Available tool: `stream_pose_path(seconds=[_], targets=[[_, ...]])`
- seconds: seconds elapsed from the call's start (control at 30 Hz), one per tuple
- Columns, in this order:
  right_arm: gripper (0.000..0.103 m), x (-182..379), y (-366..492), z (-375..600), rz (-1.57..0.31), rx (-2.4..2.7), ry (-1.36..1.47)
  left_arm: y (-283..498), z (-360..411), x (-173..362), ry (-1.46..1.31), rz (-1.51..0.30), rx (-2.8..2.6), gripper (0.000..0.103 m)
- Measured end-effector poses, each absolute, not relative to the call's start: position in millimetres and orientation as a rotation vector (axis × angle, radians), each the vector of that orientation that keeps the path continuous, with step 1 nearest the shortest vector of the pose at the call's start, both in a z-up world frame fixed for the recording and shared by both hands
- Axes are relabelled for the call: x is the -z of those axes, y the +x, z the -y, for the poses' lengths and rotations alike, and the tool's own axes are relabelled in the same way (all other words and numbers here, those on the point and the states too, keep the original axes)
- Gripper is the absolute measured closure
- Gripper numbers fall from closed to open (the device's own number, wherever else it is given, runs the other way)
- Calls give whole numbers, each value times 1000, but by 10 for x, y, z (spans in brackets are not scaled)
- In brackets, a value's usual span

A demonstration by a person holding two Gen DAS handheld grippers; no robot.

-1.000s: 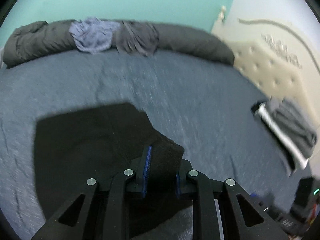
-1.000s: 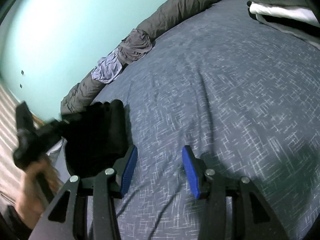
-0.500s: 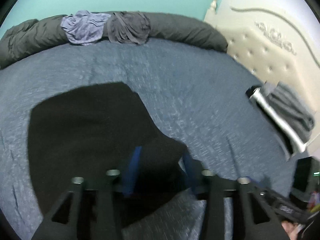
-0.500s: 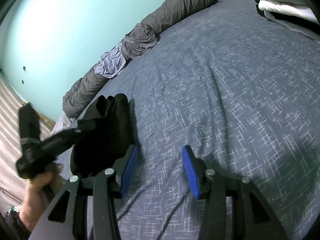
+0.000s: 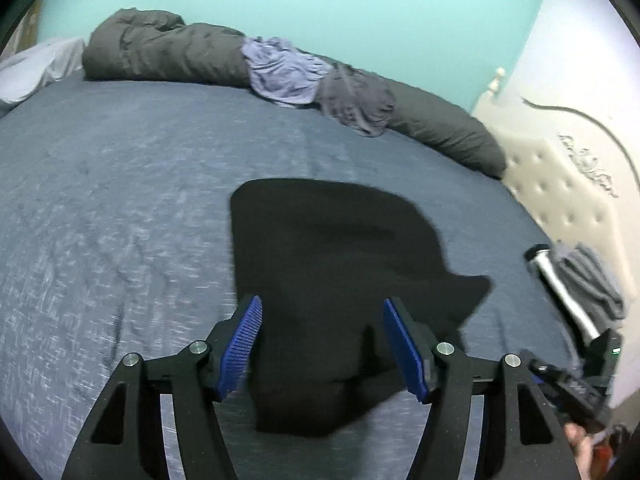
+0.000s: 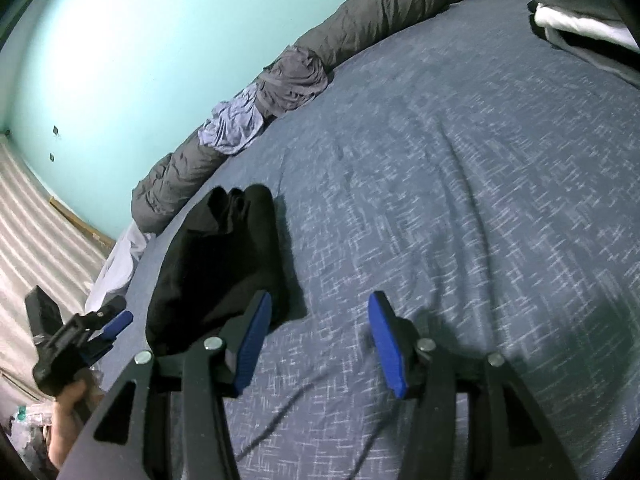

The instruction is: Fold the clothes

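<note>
- The black garment (image 5: pixel 336 264) lies folded flat on the blue bedspread (image 5: pixel 120 208), in the centre and lower centre of the left wrist view; its near edge reaches down between the fingers of the left gripper (image 5: pixel 322 350).
- A pointed flap of the garment sticks out to the right of the frame, toward the bed's right side.
- The left gripper stands wide open; its jaws opened within the last second, and the blue pads (image 5: pixel 240 350) flank the garment without pressing it.
- In the right wrist view the same garment (image 6: pixel 216 264) is bunched at centre left, near the bed's left edge, just behind the left finger of the right gripper (image 6: pixel 320 340).
- The right gripper is about half open, its jaws just widened slightly, with only bedspread between the pads.
- Open bedspread spreads to the left of the garment in the left wrist view and across the whole right half of the right wrist view.
- Along the far edge lies a rolled grey duvet (image 5: pixel 160 52), with a lilac garment (image 5: pixel 284 72) and a grey garment (image 5: pixel 356 100) heaped on it.
- A stack of folded clothes (image 5: pixel 588 280) sits at the right edge, by the tufted headboard (image 5: pixel 560 184).
</note>
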State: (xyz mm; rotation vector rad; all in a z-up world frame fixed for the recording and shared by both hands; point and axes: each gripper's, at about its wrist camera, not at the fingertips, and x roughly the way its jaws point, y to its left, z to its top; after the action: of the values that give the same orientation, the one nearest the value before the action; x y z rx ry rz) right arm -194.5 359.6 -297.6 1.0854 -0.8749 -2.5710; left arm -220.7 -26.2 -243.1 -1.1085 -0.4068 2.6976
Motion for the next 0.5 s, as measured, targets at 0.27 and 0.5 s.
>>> stream_pose_path(seconds=[0.27, 0.5], targets=[[51, 3029, -2034, -3416, 830, 2562, 1118, -2282, -44, 2751, -1167, 220, -2659, 37], [51, 2928, -2012, -3300, 823, 2581, 1025, -2047, 239, 2539, -1108, 262, -2696, 37]])
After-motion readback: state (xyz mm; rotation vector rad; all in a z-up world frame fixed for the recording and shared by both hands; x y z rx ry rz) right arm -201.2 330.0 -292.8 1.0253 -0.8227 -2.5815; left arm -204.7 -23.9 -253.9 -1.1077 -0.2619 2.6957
